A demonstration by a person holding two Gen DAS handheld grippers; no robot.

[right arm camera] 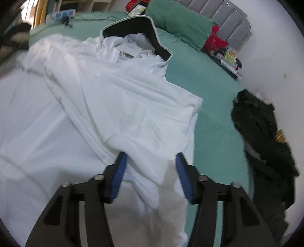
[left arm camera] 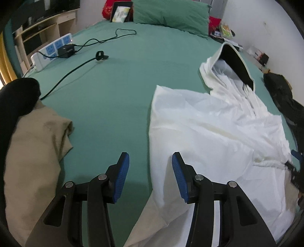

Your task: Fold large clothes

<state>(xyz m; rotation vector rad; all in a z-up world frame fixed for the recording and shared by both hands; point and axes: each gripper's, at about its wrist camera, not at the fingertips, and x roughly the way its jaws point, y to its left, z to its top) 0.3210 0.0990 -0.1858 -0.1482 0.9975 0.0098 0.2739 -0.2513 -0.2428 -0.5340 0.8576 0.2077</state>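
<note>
Two grippers, left [left arm camera: 150,175] and right [right arm camera: 150,175], hover with jaws wide and empty over a white hooded jacket [right arm camera: 114,106] spread on the green bed [left arm camera: 114,85], apparently poised for folding.

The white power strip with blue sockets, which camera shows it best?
The left wrist view. There the white power strip with blue sockets lies whole on the green bedsheet, with a black adapter plugged in. The right wrist view catches only a small, blurred piece of it at the far edge.
</note>
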